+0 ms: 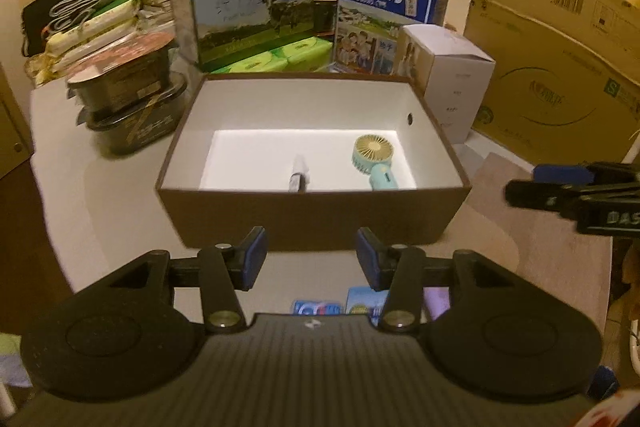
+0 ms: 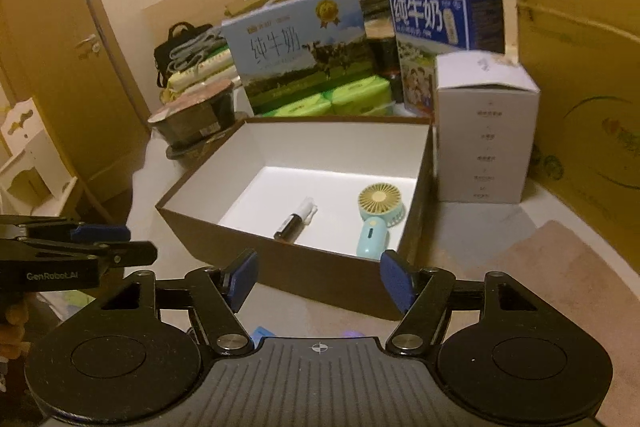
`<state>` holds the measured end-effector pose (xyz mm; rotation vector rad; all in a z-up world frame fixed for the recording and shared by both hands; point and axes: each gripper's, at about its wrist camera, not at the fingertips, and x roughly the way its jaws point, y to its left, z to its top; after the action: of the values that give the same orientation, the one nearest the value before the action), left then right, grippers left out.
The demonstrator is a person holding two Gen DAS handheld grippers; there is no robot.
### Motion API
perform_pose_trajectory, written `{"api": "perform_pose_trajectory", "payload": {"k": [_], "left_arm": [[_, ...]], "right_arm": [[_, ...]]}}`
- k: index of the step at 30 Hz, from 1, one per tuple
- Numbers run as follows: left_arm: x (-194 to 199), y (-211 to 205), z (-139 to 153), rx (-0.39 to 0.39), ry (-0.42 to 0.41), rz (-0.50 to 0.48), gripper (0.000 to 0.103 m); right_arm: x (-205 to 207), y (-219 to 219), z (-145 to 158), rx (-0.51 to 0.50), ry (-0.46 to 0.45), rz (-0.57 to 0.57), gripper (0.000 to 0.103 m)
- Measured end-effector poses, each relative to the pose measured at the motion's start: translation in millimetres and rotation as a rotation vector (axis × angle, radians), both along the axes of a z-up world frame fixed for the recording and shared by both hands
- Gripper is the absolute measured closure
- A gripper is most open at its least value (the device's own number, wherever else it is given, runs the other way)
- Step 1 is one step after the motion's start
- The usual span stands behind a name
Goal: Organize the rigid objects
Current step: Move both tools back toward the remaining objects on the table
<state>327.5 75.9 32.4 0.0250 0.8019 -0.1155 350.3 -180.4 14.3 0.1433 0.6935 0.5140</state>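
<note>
A brown box (image 1: 312, 215) with a white inside stands on the table; in the right wrist view the box (image 2: 304, 273) sits just beyond my fingers. Inside lie a mint handheld fan (image 1: 374, 159) (image 2: 376, 223) at the right and a small dark bottle with a white cap (image 1: 298, 175) (image 2: 296, 221) near the middle. My left gripper (image 1: 311, 259) is open and empty in front of the box's near wall. My right gripper (image 2: 318, 277) is also open and empty at the box's near corner. Each gripper shows in the other's view: the right gripper (image 1: 520, 183) and the left gripper (image 2: 128, 241).
Behind the box stand two milk cartons (image 1: 256, 7) (image 1: 384, 15), green packs (image 1: 296, 53), a white carton (image 1: 452, 83) and a big cardboard box (image 1: 560, 59). Stacked black containers (image 1: 128, 103) sit at left. Small colourful packets (image 1: 344, 305) lie under the left gripper. A door (image 2: 60, 67) is left.
</note>
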Motion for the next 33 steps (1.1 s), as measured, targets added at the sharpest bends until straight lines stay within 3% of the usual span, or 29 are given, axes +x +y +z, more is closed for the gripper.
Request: {"api": "perform_pose_trajectory", "payload": {"k": [7, 13, 33], "left_arm": [[-31.4, 0.3, -0.2, 0.007, -0.002, 0.028, 0.057], [-55.8, -4.3, 1.5, 0.002, -0.017, 0.04, 0.057], [-104.4, -2.3, -21.8, -0.017, 0.02, 0.101, 0.057]], "right_arm": [[-35.6, -12.0, 0.8, -0.027, -0.012, 0.001, 0.034], [-56.9, -23.9, -3.8, 0.0, 0.037, -0.016, 0.034], [-88.1, -49.3, -34.6, -0.045, 0.118, -0.079, 0.034]]}}
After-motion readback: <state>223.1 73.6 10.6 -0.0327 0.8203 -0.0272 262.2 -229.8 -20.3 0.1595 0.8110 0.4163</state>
